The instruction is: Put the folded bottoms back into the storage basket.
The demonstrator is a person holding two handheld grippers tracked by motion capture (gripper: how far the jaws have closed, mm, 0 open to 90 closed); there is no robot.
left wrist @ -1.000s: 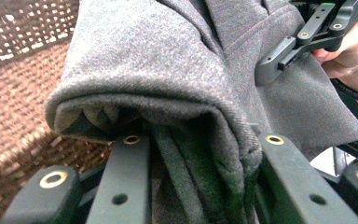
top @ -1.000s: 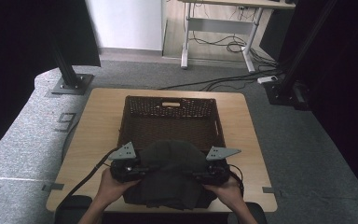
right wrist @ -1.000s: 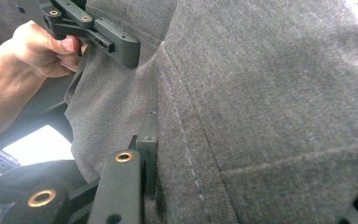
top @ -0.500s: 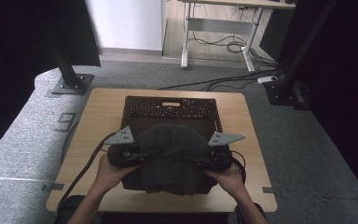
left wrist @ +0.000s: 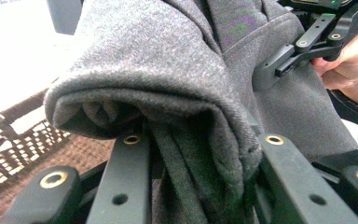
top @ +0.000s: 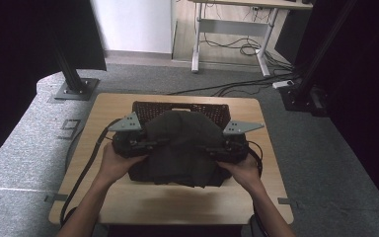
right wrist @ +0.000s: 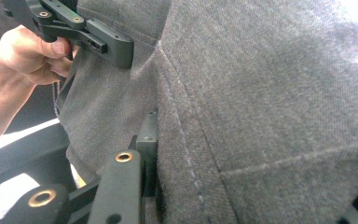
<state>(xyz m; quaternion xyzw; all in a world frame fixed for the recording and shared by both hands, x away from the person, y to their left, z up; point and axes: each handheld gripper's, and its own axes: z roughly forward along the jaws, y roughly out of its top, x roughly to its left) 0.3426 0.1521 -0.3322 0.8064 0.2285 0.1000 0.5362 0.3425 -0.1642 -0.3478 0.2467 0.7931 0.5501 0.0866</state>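
A light wooden table (top: 128, 106) stands at the centre of the frame on grey carpet (top: 24, 148). Black curtains (top: 15, 44) darken both sides, with black stand feet (top: 74, 89) at upper left and right. At top centre a white wall (top: 133, 24) meets a pale floor, where a desk frame (top: 232, 34) stands over loose cables (top: 237, 49).

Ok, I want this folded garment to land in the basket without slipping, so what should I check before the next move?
1. Left gripper clamped on the grey garment: ok, folds sit bunched between its jaws in the left gripper view.
2. Right gripper clamped on it: ok, cloth is pressed against its jaw.
3. Garment off the table: cannot tell, its near edge hangs low.
4. Wicker basket lies beyond the garment: ok.
5. Basket free inside: cannot tell, the garment hides it.
6. Cables away from the basket: ok.
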